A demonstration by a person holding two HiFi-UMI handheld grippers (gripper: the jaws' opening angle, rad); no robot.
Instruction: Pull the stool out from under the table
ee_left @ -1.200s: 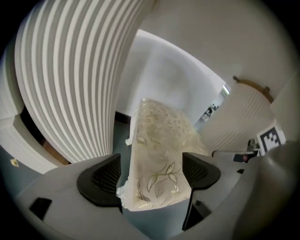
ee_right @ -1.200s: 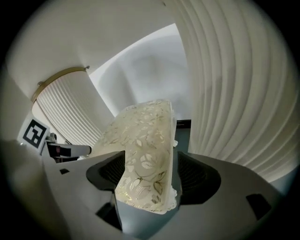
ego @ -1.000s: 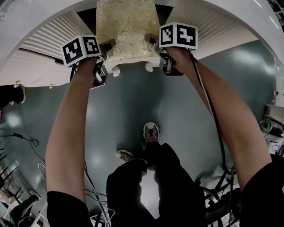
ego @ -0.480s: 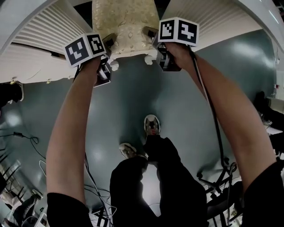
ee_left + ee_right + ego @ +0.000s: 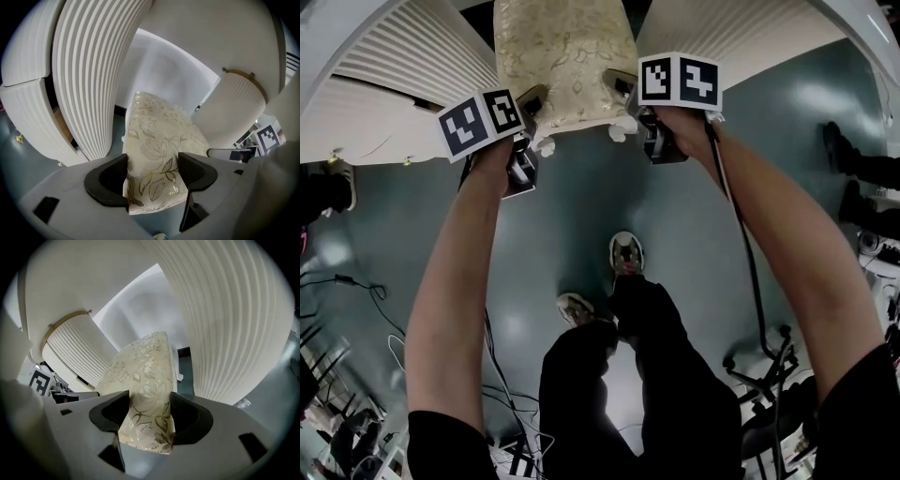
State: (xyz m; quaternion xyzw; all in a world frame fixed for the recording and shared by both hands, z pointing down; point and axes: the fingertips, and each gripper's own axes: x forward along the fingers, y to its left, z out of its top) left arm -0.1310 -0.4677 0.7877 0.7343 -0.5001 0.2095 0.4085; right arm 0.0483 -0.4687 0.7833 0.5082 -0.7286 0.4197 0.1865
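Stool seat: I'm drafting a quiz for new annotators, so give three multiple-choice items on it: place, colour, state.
1. The stool stands: A on the tabletop; B between the table's ribbed supports; C behind the person.
2. Its cushion is: A red; B black; C cream with gold leaves.
3. Each gripper's jaws hold: A nothing; B a cushion corner; C a cable.
B: ribbed supports flank the stool. C: leaf print shows. B: left gripper and right gripper, jaws just closing, each grip a corner.
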